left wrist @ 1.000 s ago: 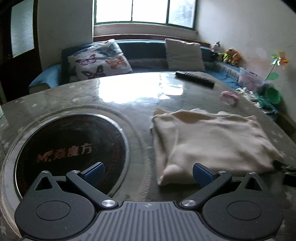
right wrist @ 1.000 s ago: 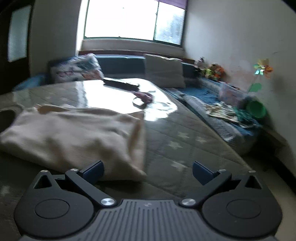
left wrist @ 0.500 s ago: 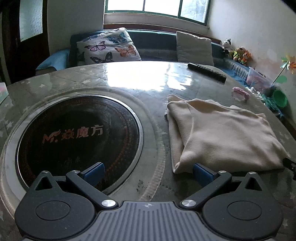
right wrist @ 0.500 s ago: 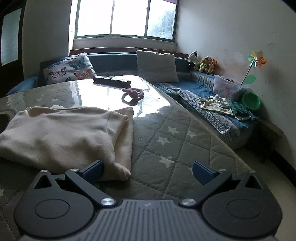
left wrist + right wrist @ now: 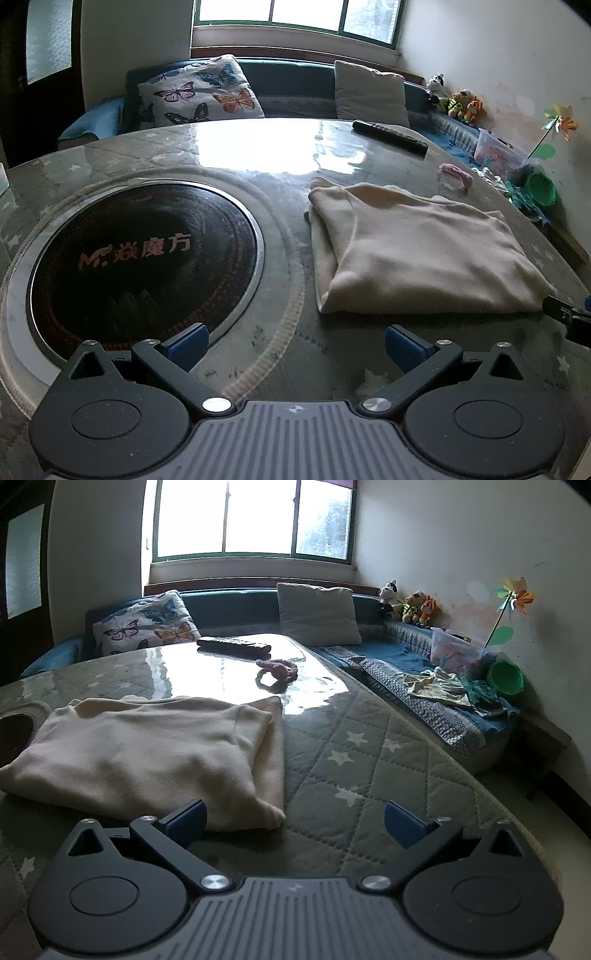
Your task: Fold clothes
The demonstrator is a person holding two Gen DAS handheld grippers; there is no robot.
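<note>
A cream garment (image 5: 417, 247) lies folded into a flat rectangle on the quilted star-pattern table cover (image 5: 332, 354). My left gripper (image 5: 294, 345) is open and empty, just short of the garment's near left corner. In the right wrist view the same cream garment (image 5: 147, 749) lies ahead to the left. My right gripper (image 5: 294, 821) is open and empty, with its left finger in front of the garment's near right corner. The tip of the right gripper shows at the right edge of the left wrist view.
A round black induction cooktop (image 5: 144, 258) is set into the table left of the garment. A remote control (image 5: 389, 136) and a pink hair tie (image 5: 456, 174) lie farther back. A sofa with a butterfly cushion (image 5: 199, 92) rings the table; clothes and toys sit on the sofa (image 5: 439, 679).
Both grippers have drawn back and risen from the garment, which lay between their fingers a second ago. The garment stays folded and still. Both stay open.
</note>
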